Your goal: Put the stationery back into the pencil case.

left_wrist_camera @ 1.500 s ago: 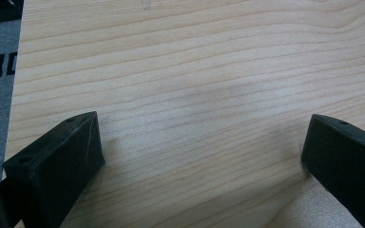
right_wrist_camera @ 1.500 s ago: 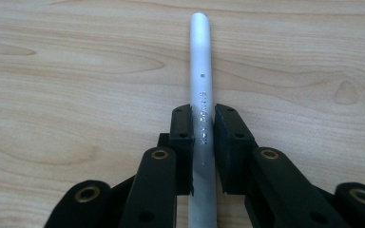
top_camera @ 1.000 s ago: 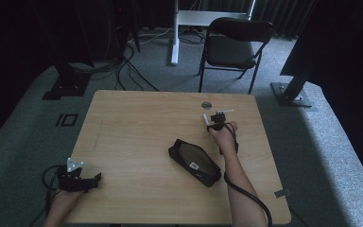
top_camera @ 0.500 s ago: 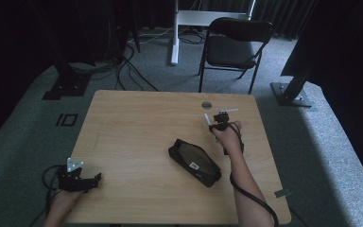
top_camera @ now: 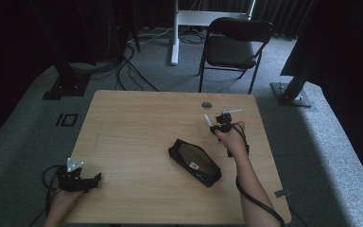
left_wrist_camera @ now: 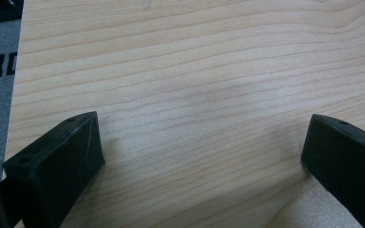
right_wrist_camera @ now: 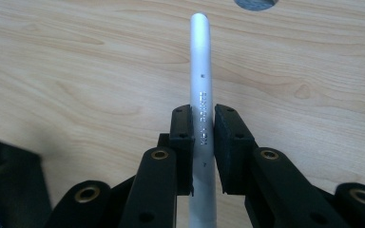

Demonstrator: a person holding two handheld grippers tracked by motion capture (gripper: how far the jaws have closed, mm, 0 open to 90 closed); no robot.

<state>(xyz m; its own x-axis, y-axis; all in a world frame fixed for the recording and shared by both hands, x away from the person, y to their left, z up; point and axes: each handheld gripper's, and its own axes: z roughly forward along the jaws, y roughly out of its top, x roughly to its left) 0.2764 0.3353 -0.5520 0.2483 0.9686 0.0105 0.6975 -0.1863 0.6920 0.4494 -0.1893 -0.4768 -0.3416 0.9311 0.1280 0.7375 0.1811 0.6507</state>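
Observation:
My right gripper (top_camera: 216, 126) is over the right part of the wooden table (top_camera: 132, 118), shut on a slim white pen-like stick (right_wrist_camera: 201, 71). The stick stands between the two pads and juts forward past them above the wood. In the high view its white tip (top_camera: 207, 119) pokes out to the left of the gripper. A black zipped case (top_camera: 194, 161) lies flat at mid table, left of my right hand, and its edge (right_wrist_camera: 4, 180) also sits at the lower left of the right gripper view. My left gripper (top_camera: 96, 178) rests at the table's front left, open, with bare wood between its jaws (left_wrist_camera: 204, 156).
A round grey grommet hole (top_camera: 206, 105) sits in the table just beyond the right gripper. Behind the table stand a black folding chair (top_camera: 234, 45) and a white desk leg (top_camera: 175, 33). Cables lie on the grey carpet (top_camera: 137, 71).
My right hand has drifted slightly to the right and up with the white stick held in its jaws. The left hand and the black case have stayed put.

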